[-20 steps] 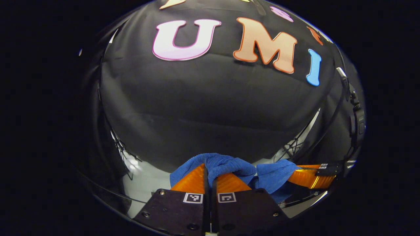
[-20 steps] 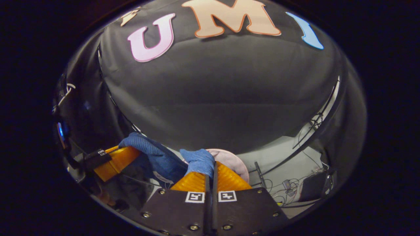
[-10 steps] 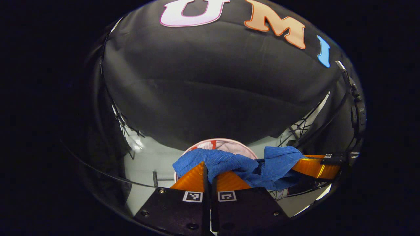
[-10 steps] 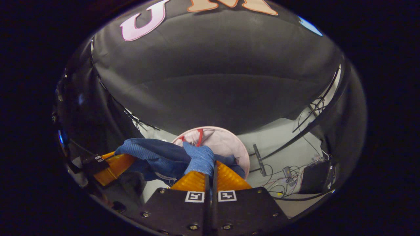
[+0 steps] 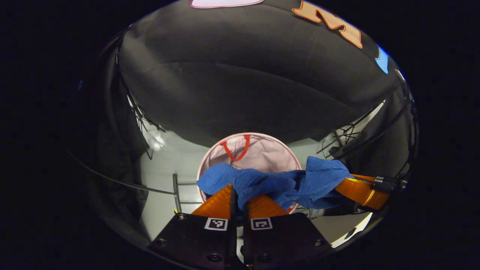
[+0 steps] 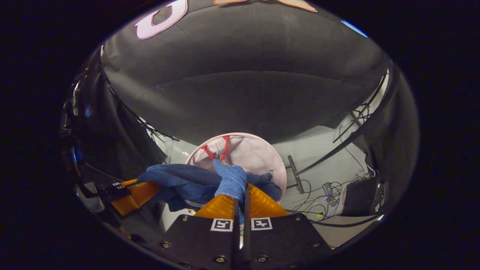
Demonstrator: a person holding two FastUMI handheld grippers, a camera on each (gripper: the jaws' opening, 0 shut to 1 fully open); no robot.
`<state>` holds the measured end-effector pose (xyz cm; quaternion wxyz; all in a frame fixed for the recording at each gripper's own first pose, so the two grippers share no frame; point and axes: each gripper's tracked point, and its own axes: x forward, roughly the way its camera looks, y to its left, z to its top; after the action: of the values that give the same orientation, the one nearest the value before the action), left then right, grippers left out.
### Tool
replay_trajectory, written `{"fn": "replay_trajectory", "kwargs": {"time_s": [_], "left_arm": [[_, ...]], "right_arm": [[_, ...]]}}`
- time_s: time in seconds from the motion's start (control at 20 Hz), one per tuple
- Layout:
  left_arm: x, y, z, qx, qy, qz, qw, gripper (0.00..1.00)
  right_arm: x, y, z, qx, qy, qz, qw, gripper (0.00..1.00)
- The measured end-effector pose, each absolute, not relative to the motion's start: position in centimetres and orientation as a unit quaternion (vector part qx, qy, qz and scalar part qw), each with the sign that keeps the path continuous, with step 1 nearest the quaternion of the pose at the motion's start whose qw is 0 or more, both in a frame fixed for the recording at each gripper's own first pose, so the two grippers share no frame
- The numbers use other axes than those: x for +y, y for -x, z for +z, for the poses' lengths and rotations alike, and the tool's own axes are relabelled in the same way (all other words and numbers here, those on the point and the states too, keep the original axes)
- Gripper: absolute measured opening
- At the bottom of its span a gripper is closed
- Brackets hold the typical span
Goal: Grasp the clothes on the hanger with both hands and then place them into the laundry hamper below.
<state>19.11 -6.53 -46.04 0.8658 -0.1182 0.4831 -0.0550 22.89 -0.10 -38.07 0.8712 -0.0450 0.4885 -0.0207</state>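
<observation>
Both hand-held grippers, left (image 5: 237,195) and right (image 6: 241,195), clamp blue clothes (image 5: 277,183) above the hamper (image 5: 258,150).

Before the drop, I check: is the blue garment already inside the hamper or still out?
Out: blue garment hangs bunched between both shut grippers, above the hamper.

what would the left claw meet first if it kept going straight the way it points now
The left claw is shut on the blue garment, which bunches right ahead of its tips. Past that, the line seems to lead into the open pink laundry hamper below, though depth is hard to judge.
</observation>
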Motion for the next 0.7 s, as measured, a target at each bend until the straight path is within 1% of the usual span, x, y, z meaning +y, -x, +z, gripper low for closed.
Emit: {"fn": "replay_trajectory", "kwargs": {"time_s": [0.05, 0.1, 0.15, 0.2, 0.25, 0.3, 0.35, 0.4, 0.45, 0.5, 0.55, 0.6, 0.7], "left_arm": [[-6.8, -18.6, -45.9, 0.490, 0.128, -0.058, 0.860, 0.10], [-6.6, -18.3, -45.3, 0.491, 0.135, -0.061, 0.859, 0.19], [-6.2, -18.1, -45.0, 0.490, 0.132, -0.062, 0.860, 0.29], [-6.0, -17.9, -44.8, 0.486, 0.126, -0.066, 0.863, 0.39], [-5.9, -17.8, -44.1, 0.481, 0.121, -0.072, 0.865, 0.53], [-5.8, -17.4, -43.7, 0.482, 0.115, -0.074, 0.866, 0.71], [-5.7, -16.9, -43.2, 0.484, 0.112, -0.078, 0.865, 0.78], [-5.6, -16.4, -42.7, 0.484, 0.110, -0.082, 0.864, 0.85], [-5.3, -16.1, -42.1, 0.482, 0.106, -0.084, 0.865, 0.84], [-4.6, -15.6, -41.7, 0.480, 0.096, -0.081, 0.868, 0.84], [-4.0, -15.3, -41.3, 0.475, 0.087, -0.082, 0.872, 0.85], [-3.5, -14.8, -40.9, 0.471, 0.078, -0.084, 0.875, 0.92], [-3.0, -13.9, -40.5, 0.467, 0.063, -0.094, 0.877, 0.99]], "right_arm": [[0.3, -22.6, -37.6, 0.488, 0.044, -0.019, 0.871, 0.06], [0.5, -22.2, -36.9, 0.486, 0.041, -0.017, 0.873, 0.07], [0.4, -22.2, -36.1, 0.478, 0.042, -0.021, 0.877, 0.14], [0.0, -21.9, -35.6, 0.471, 0.048, -0.027, 0.880, 0.18], [0.1, -21.6, -35.0, 0.469, 0.051, -0.031, 0.881, 0.24], [0.5, -21.0, -34.7, 0.467, 0.051, -0.032, 0.882, 0.43], [1.0, -21.1, -34.5, 0.467, 0.050, -0.031, 0.882, 0.62], [1.2, -20.1, -34.3, 0.468, 0.050, -0.031, 0.882, 0.81], [1.5, -19.7, -33.3, 0.462, 0.050, -0.034, 0.885, 1.00], [1.8, -19.1, -32.3, 0.456, 0.050, -0.038, 0.888, 0.95], [2.1, -18.6, -31.5, 0.450, 0.049, -0.041, 0.891, 1.00], [2.3, -18.0, -30.7, 0.442, 0.050, -0.046, 0.894, 1.00], [2.3, -16.7, -29.8, 0.432, 0.048, -0.055, 0.899, 1.00]]}}
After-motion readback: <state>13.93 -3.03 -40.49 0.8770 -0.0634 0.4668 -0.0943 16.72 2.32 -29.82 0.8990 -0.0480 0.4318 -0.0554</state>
